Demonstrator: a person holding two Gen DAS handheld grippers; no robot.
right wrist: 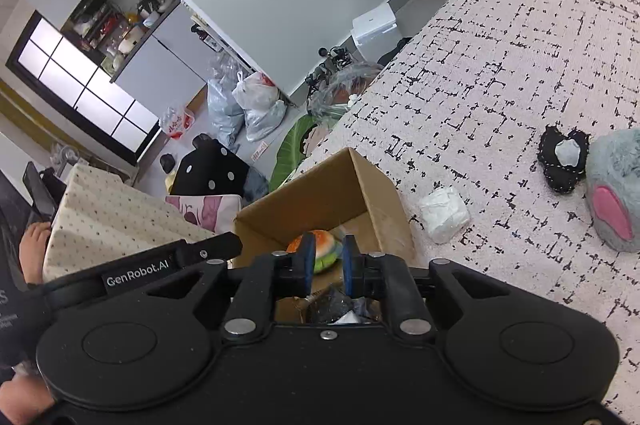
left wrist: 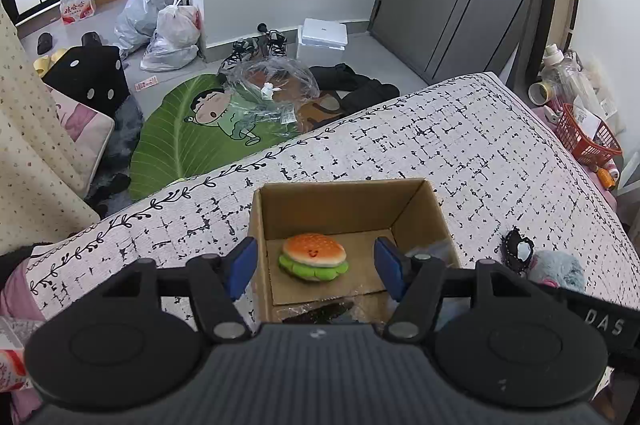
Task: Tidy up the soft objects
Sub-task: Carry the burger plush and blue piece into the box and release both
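Observation:
An open cardboard box [left wrist: 344, 203] stands on the patterned bed cover [left wrist: 460, 145]. On its floor lies a plush burger [left wrist: 314, 257] with an orange bun and a green frill. My left gripper [left wrist: 315, 252] hovers over the box, open, its blue pads well clear of the burger on either side. In the right wrist view my right gripper [right wrist: 327, 253] sits over the near part of the same box [right wrist: 320, 185], open by a narrow gap with nothing pinched. The burger [right wrist: 320, 245] shows behind that gap. A dark crinkly packet [right wrist: 336, 305] lies in the box under the right gripper.
On the cover to the right of the box lie a white wrapped bundle [right wrist: 444, 219], a black heart-shaped piece [right wrist: 564, 161] and a grey plush with a pink patch [right wrist: 616, 189]. A red basket [left wrist: 588, 135] stands past the bed. Bags and a green leaf mat [left wrist: 192, 145] lie on the floor.

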